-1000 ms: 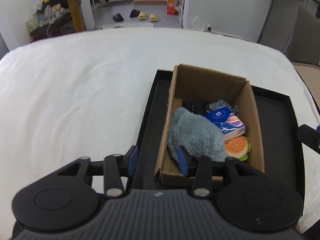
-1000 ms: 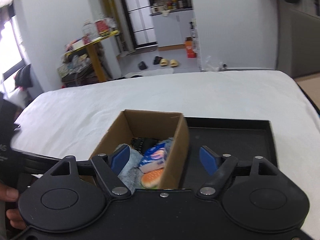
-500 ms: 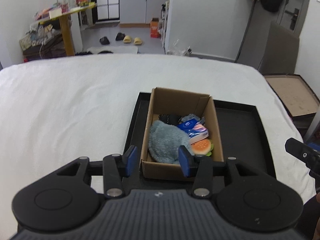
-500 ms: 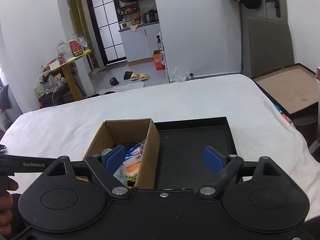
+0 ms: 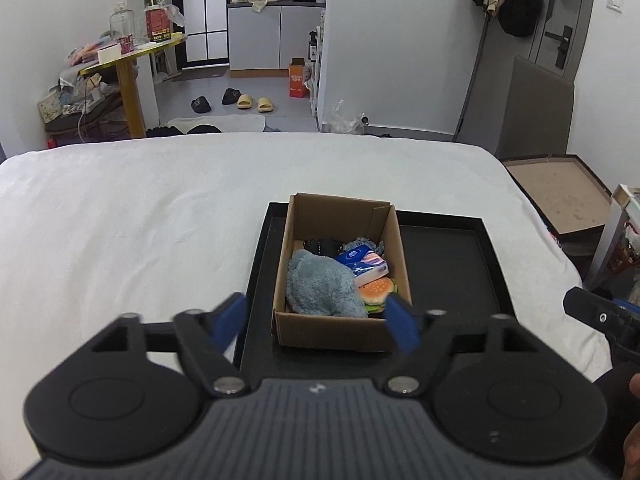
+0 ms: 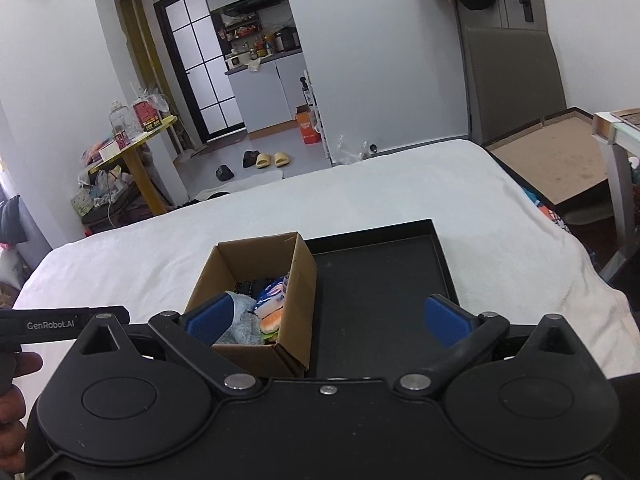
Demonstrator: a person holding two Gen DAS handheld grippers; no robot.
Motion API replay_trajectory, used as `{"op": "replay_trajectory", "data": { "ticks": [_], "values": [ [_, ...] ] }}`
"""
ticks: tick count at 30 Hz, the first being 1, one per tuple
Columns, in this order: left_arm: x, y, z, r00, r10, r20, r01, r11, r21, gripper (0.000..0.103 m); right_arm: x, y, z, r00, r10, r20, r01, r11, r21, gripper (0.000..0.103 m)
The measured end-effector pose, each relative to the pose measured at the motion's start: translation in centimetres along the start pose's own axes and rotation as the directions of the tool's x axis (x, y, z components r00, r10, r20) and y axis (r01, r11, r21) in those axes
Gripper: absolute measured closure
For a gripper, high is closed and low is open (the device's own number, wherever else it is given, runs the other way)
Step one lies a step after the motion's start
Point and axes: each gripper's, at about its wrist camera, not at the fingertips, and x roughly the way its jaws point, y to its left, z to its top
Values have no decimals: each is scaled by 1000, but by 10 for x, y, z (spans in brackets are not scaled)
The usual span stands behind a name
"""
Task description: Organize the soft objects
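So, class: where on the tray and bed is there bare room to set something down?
Free: the black tray floor right of the cardboard box, and the white bedspread left of and beyond the tray. Crowded: inside the box, packed with soft items.

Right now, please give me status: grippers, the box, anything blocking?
Left gripper and right gripper open, jaws just widened, nothing held. Soft things packed in cardboard box on black tray. Nothing in the way.

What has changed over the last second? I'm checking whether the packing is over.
Both grippers have drawn back from the cardboard box, which now looks smaller. The left gripper and right gripper have just been opening, nothing between them. The box, its soft contents and the black tray stayed put.
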Motion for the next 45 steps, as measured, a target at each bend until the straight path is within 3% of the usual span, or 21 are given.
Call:
{"op": "replay_trajectory", "data": {
  "ticks": [5, 11, 17, 45],
  "values": [
    [-20, -5, 1, 1000, -1, 29, 0, 1000, 24, 9, -15, -6, 3, 1000, -30, -4, 31, 999, 27, 0],
    [-33, -9, 0, 1000, -12, 24, 11, 999, 31, 2, -31, -8, 6, 994, -105, -37, 106, 994, 26, 0],
    [-40, -6, -6, 1000, 6, 13, -6, 999, 44, 2, -44, -6, 3, 996, -71, -62, 73, 997, 26, 0],
    [-92, -7, -23, 998, -21, 60, 17, 997, 77, 2, -76, 23, -2, 995, -73, -61, 70, 996, -54, 0]
  ]
}}
